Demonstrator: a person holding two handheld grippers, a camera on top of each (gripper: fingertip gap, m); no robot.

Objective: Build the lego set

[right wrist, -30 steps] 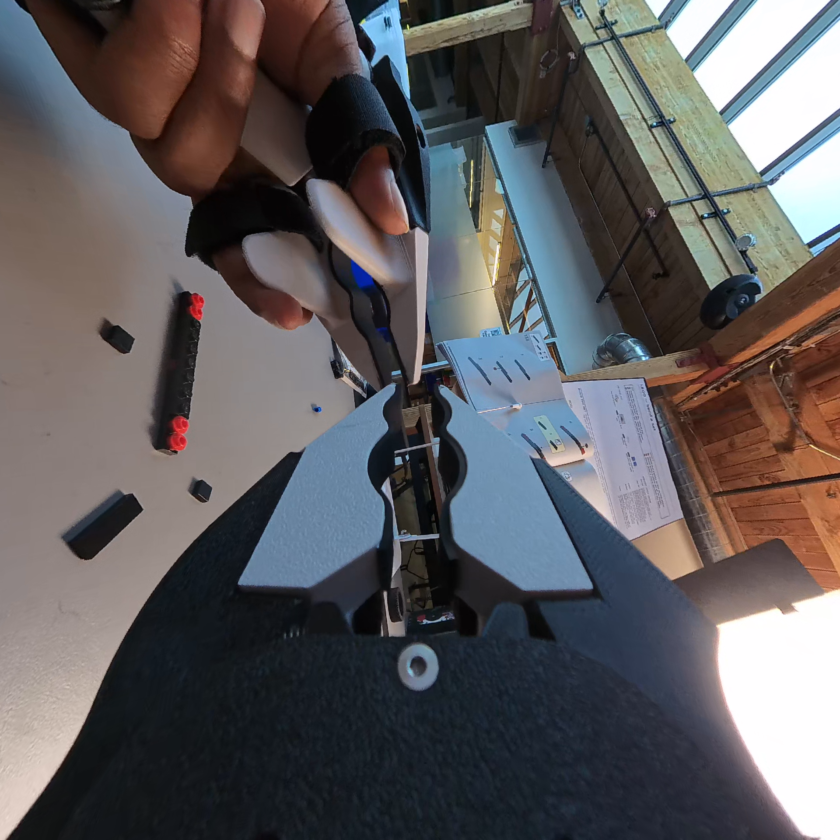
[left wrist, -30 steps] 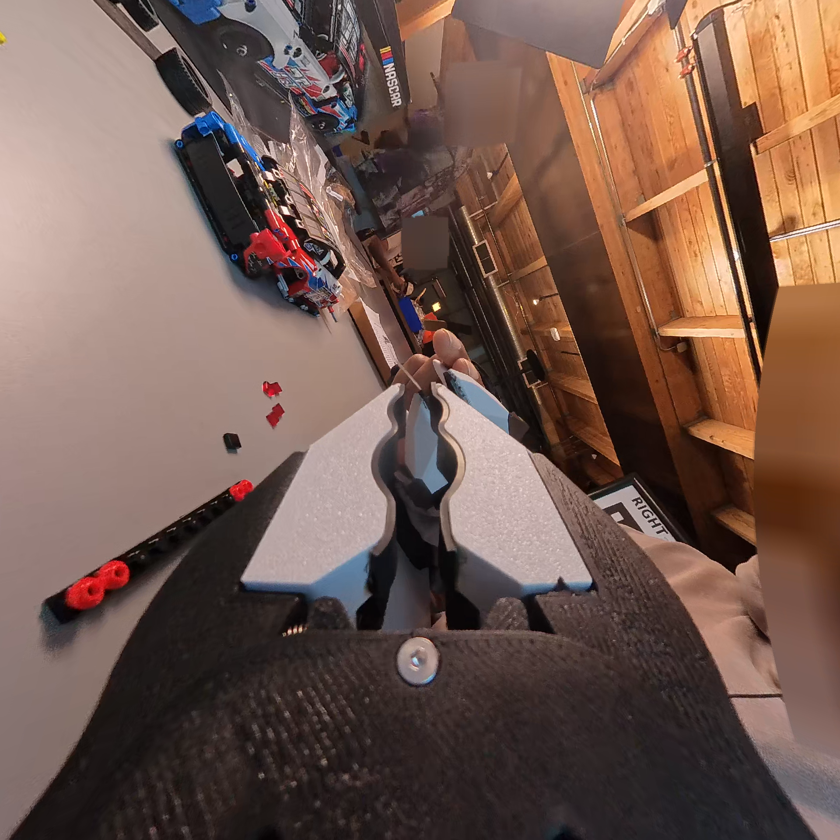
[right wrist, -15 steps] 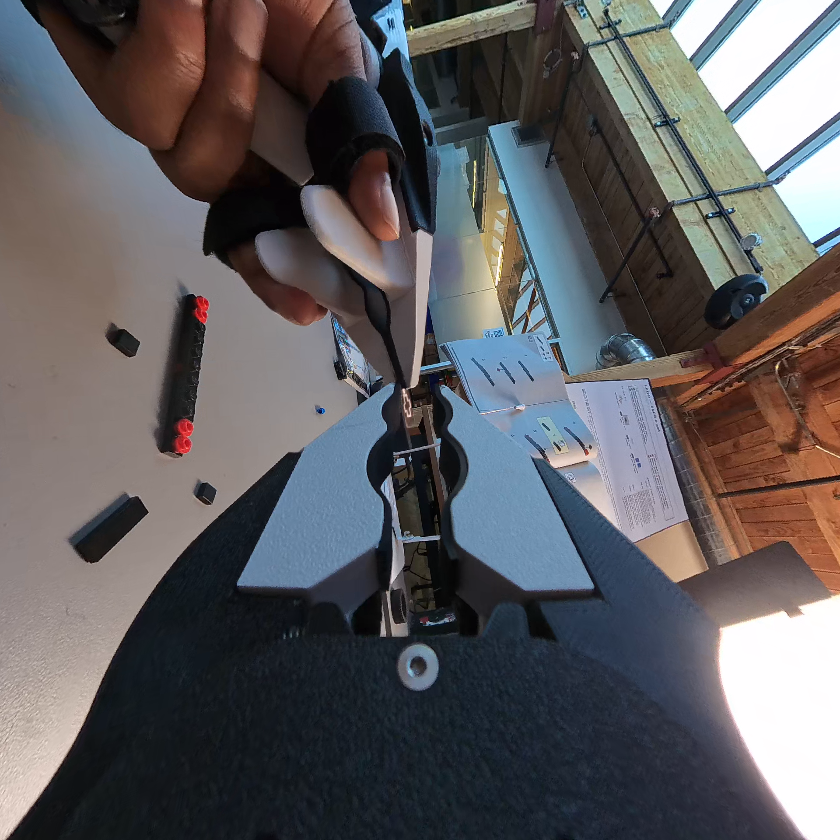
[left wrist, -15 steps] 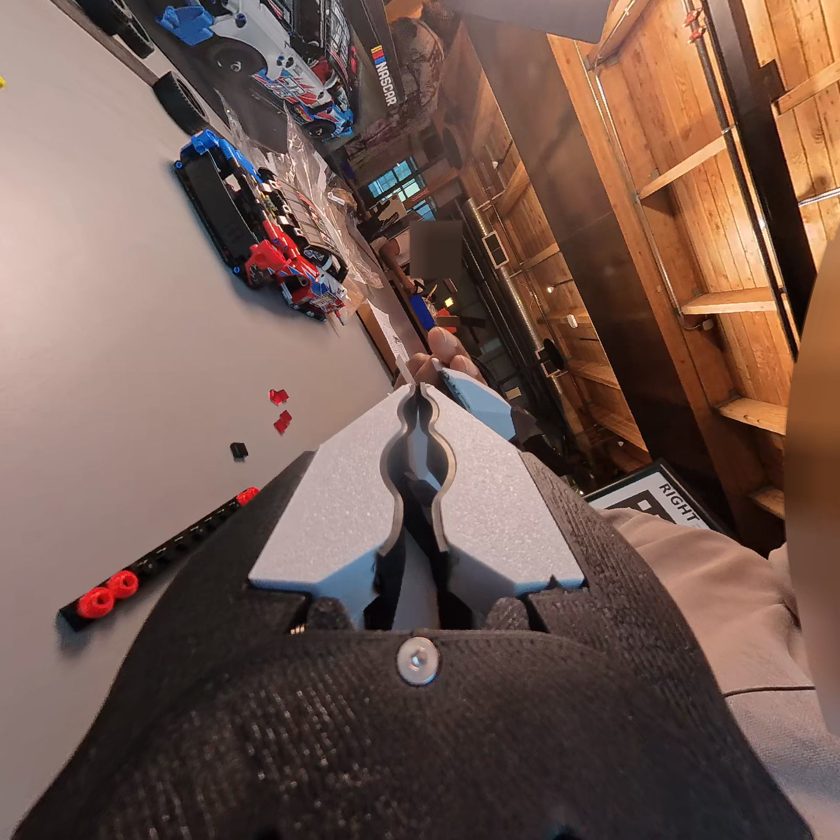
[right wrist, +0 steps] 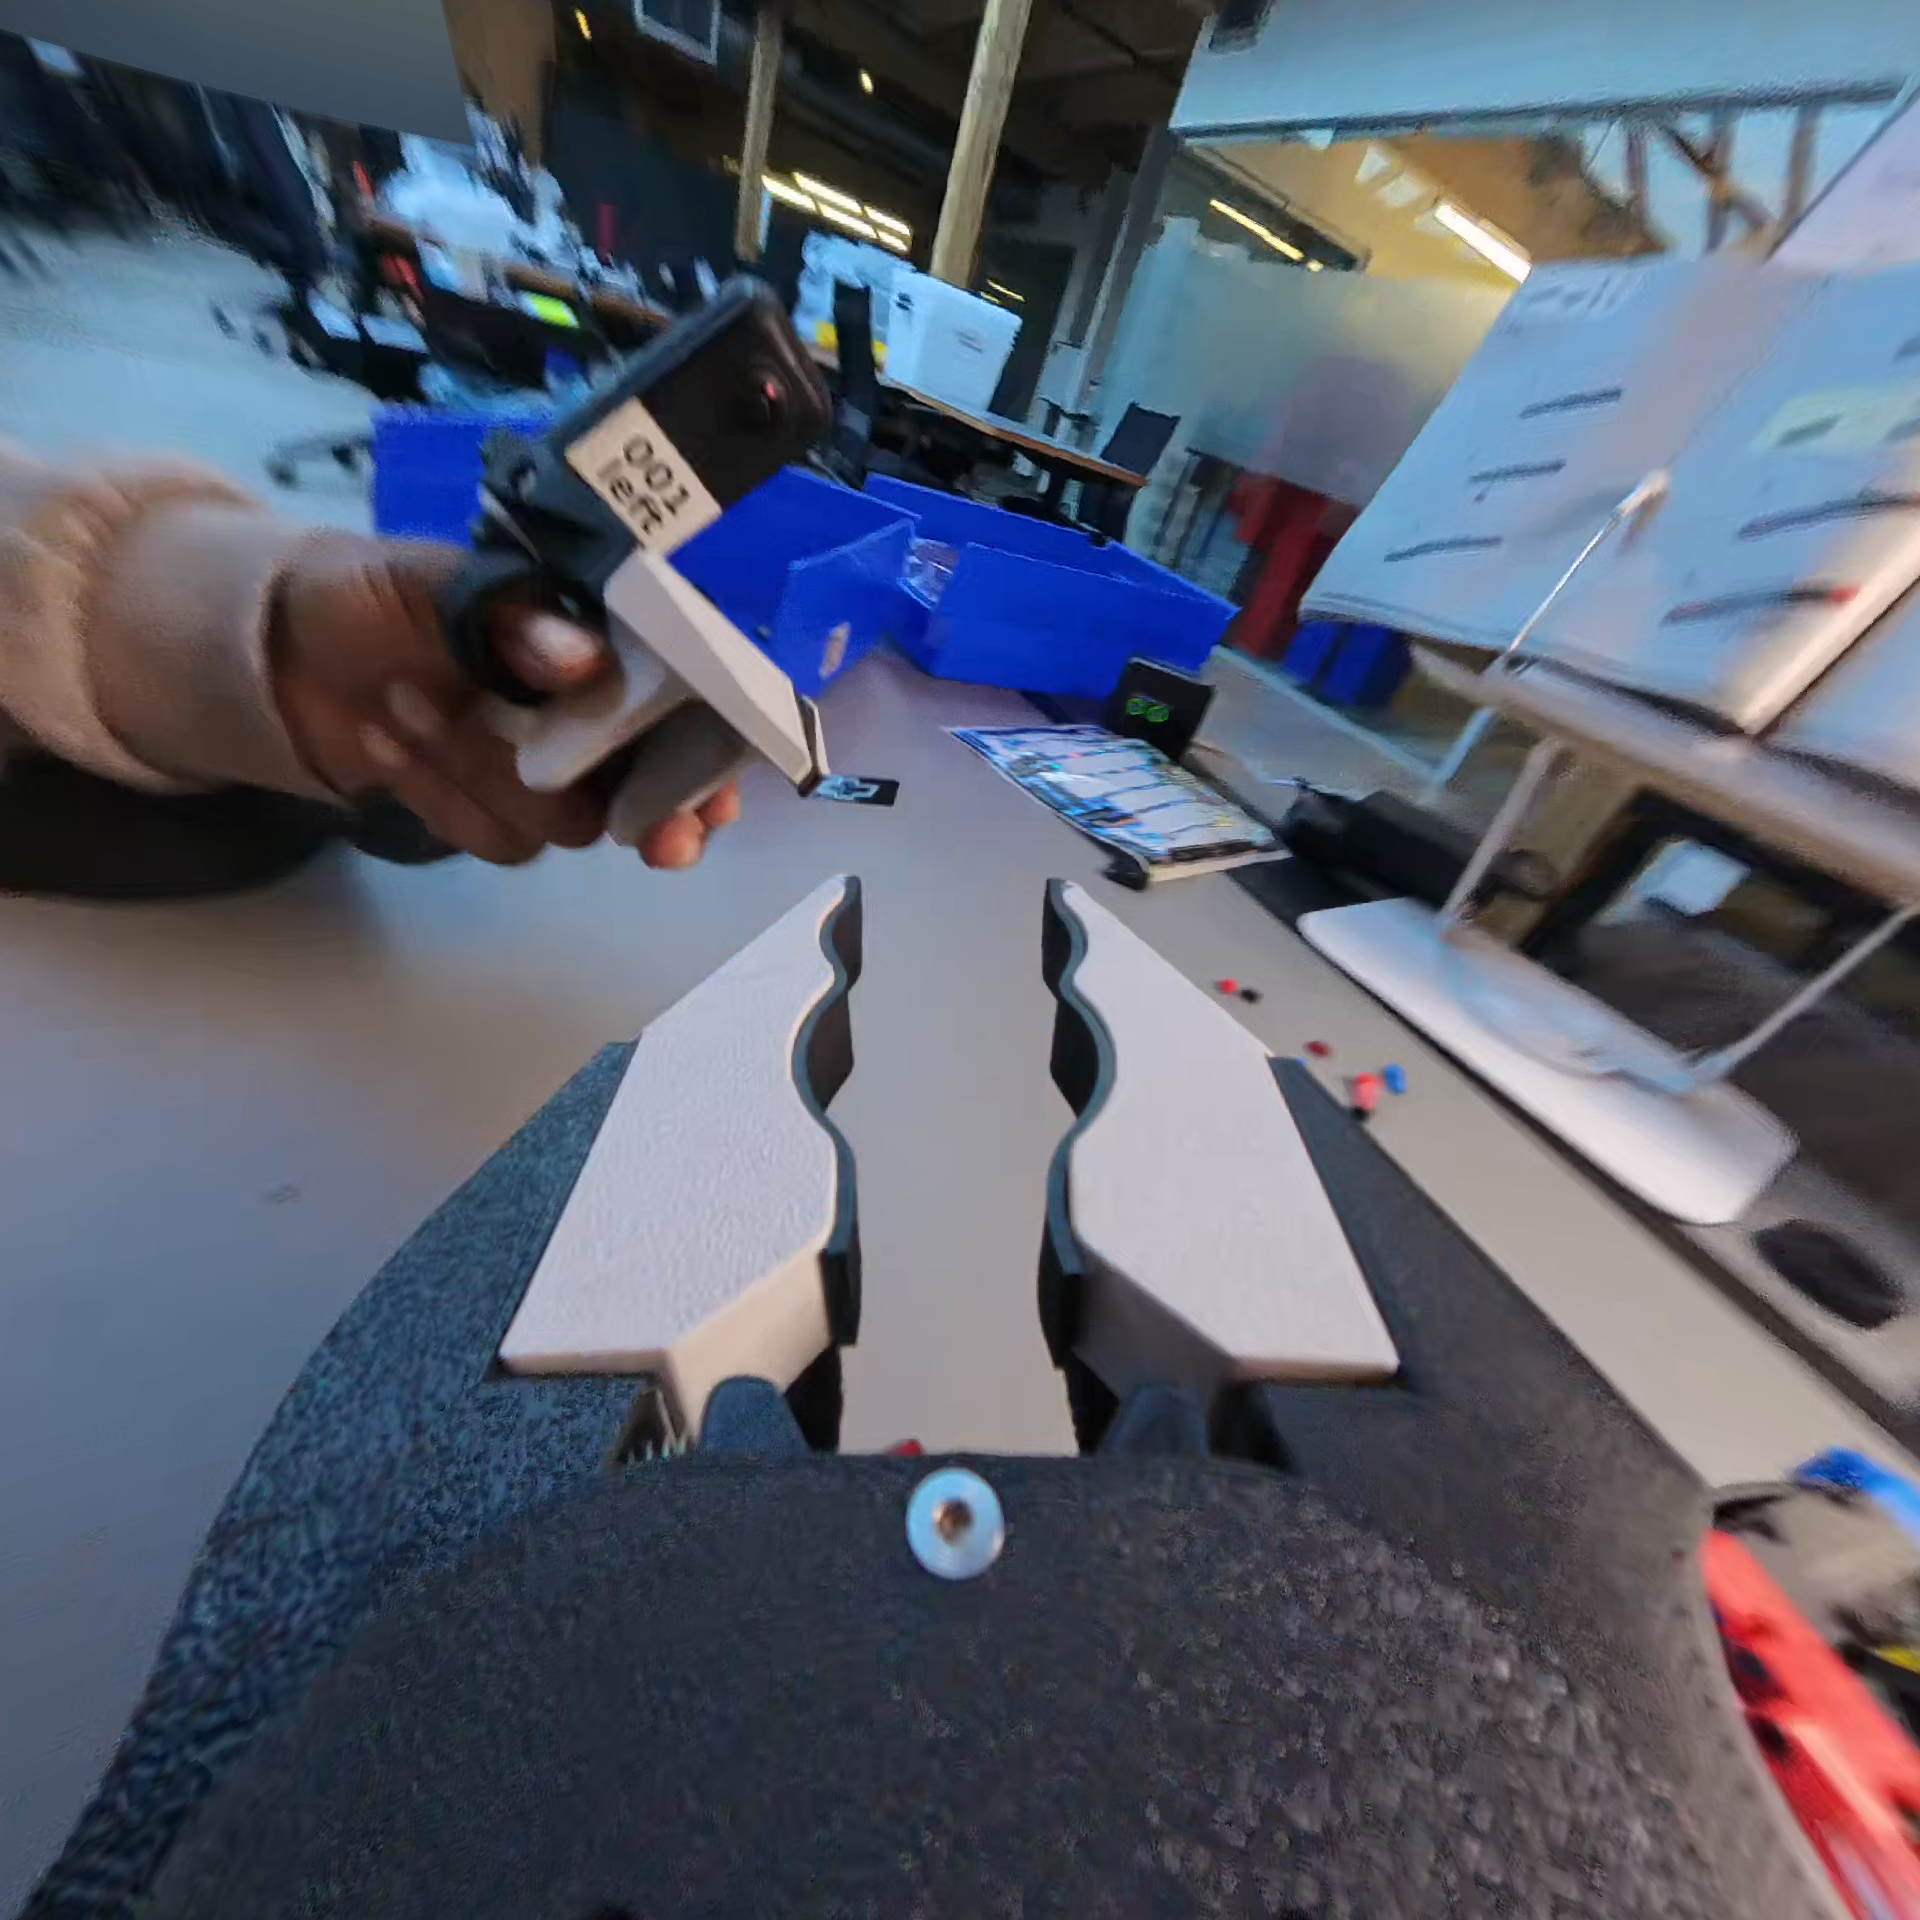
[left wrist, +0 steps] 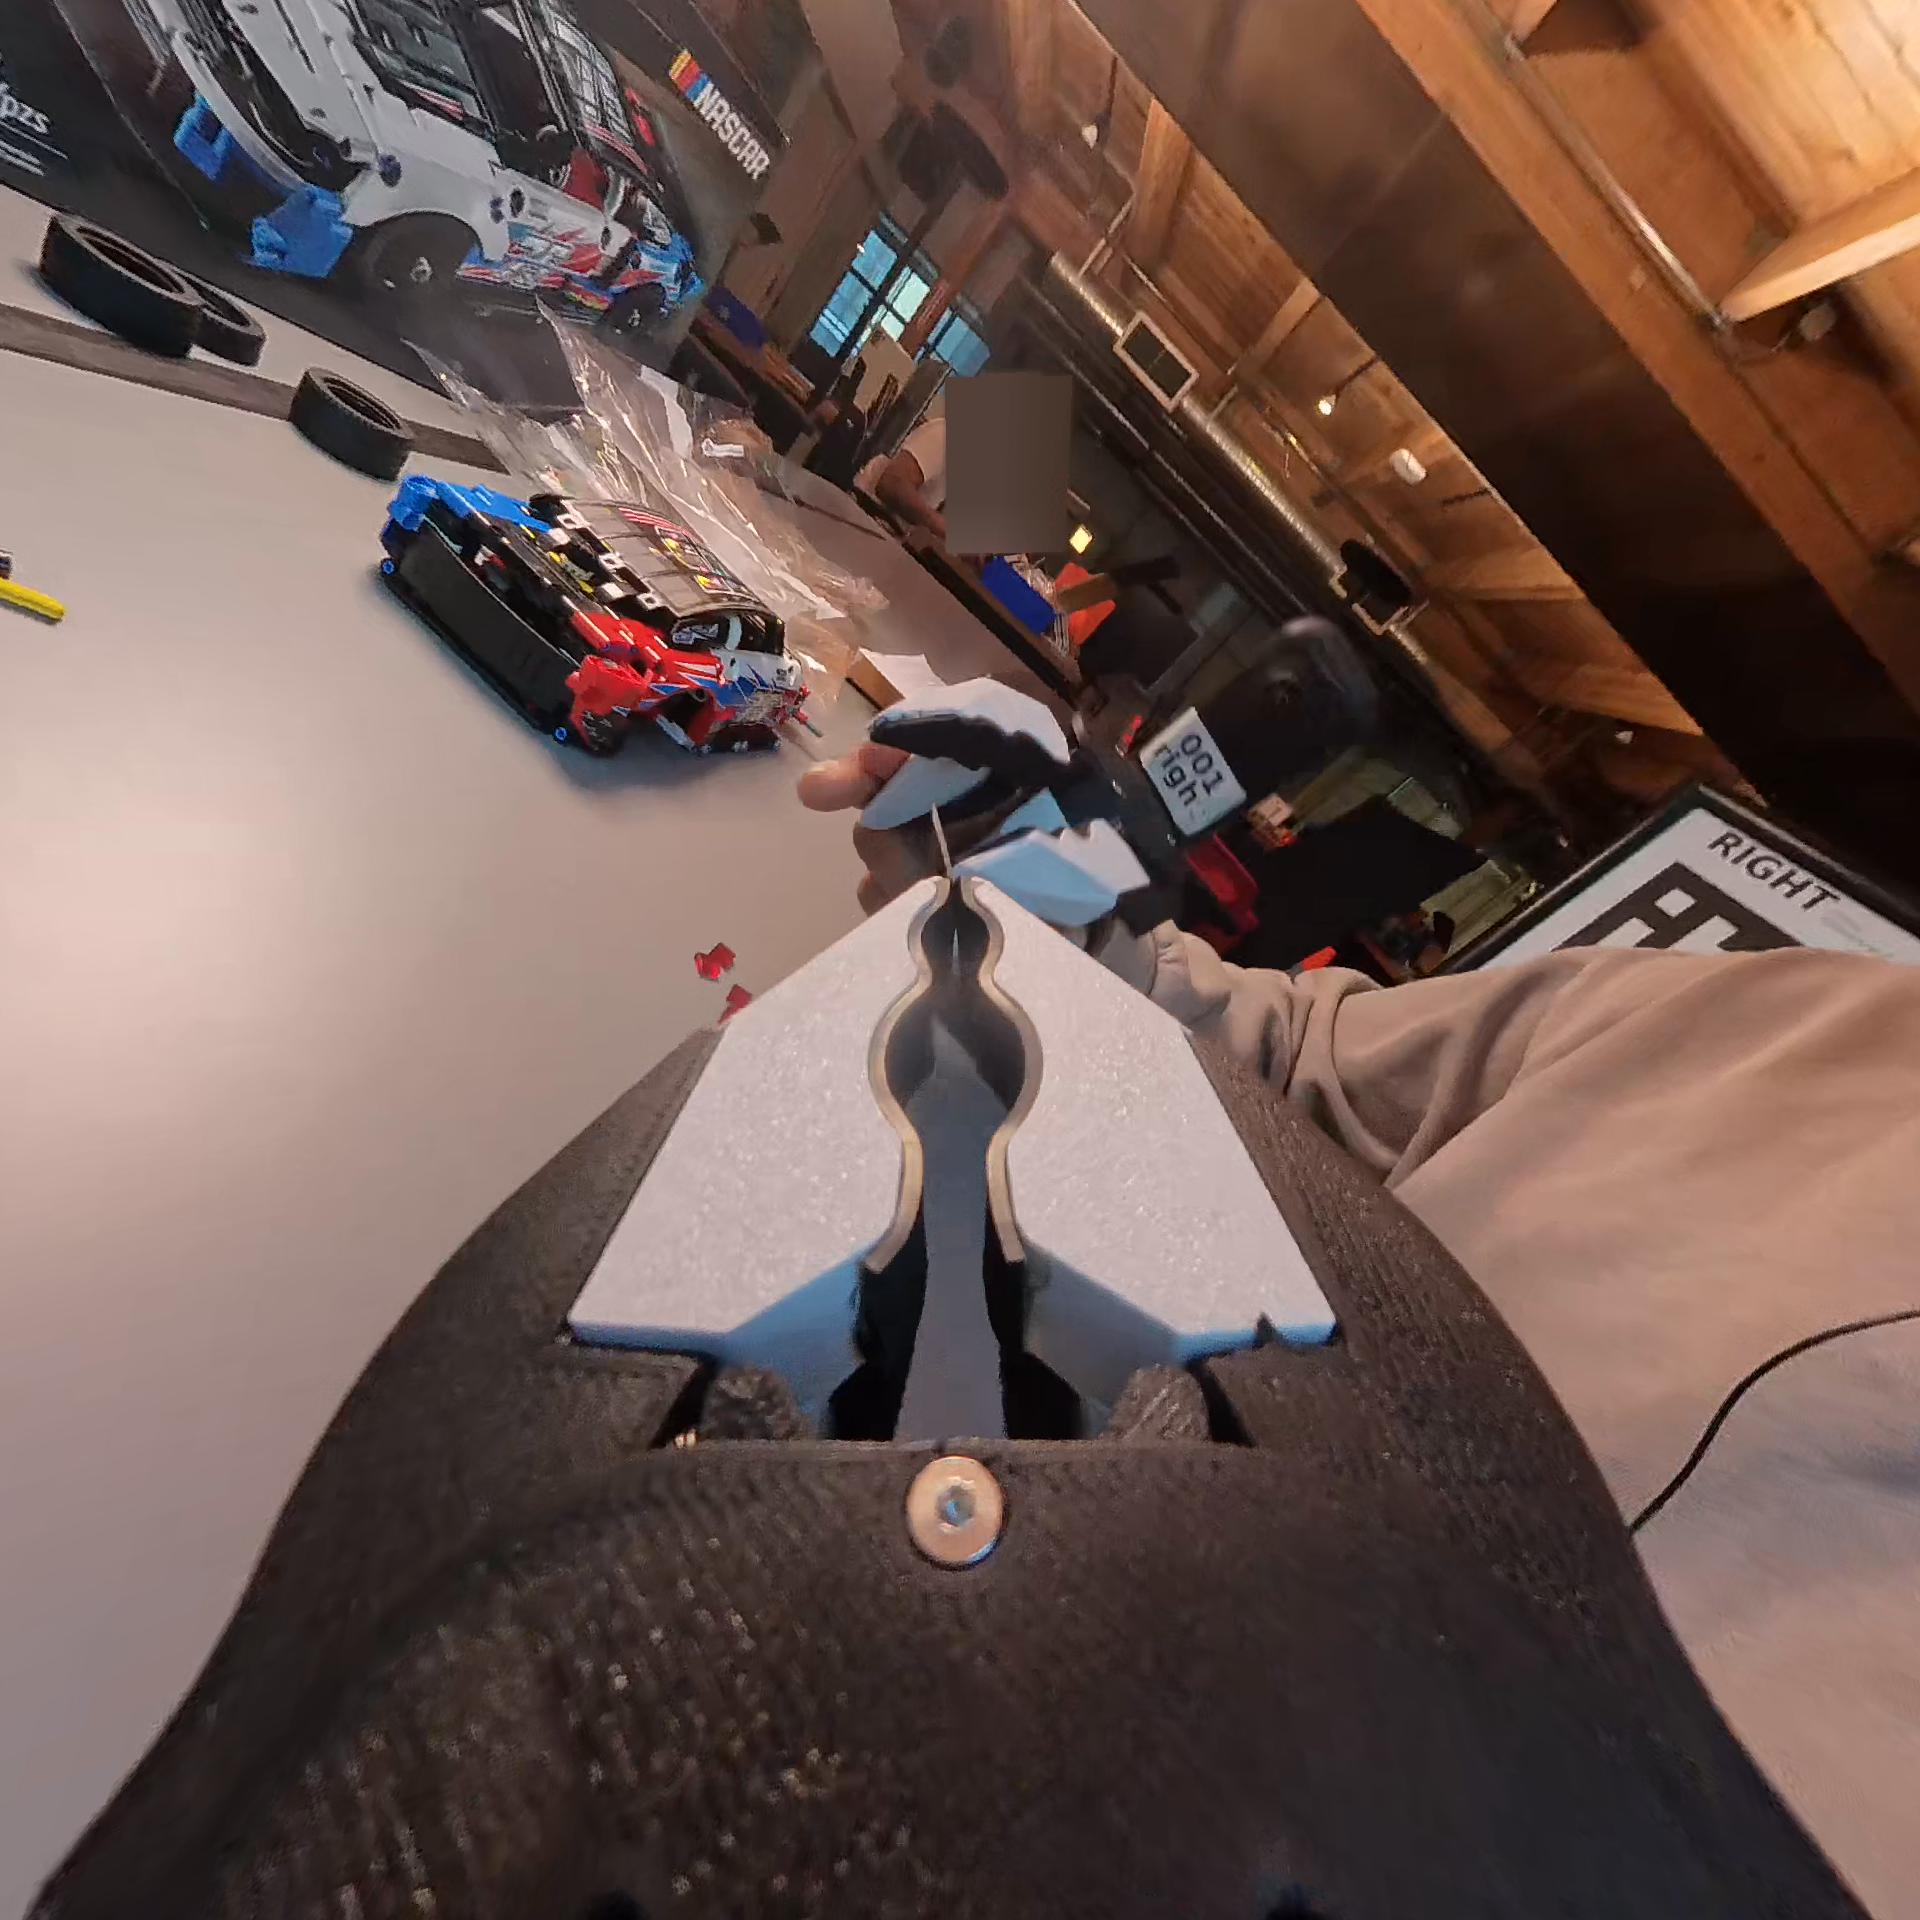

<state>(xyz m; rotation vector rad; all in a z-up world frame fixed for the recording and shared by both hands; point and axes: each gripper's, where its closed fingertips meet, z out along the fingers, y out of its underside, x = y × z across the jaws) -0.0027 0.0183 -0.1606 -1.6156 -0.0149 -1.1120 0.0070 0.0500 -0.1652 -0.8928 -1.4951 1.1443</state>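
Observation:
My left gripper (left wrist: 951, 883) is shut on a small thin black flat piece (right wrist: 857, 790), which sticks out of its tip edge-on in the left wrist view (left wrist: 940, 847). It is held above the grey table (left wrist: 260, 935). My right gripper (right wrist: 951, 894) is open and empty, low over the table, a little short of the left gripper (right wrist: 816, 764). It shows beyond the left tip in the left wrist view (left wrist: 935, 800). The part-built blue, black and red lego car (left wrist: 592, 623) lies on the table far left.
Two small red pieces (left wrist: 717, 961) lie near the left tip. Black tyres (left wrist: 348, 421), plastic bags (left wrist: 644, 447) and the set's box (left wrist: 416, 135) are behind the car. A booklet on a stand (right wrist: 1662, 488), a printed sheet (right wrist: 1122, 800), blue bins (right wrist: 1039, 613) and loose small pieces (right wrist: 1371, 1086) are at the right. Across from one pair of fingers to the other is roughly 4 centimetres.
My right gripper has opened wide and drawn back from the left gripper's tip. Both views have swung round. The left gripper stays shut on the thin piece.

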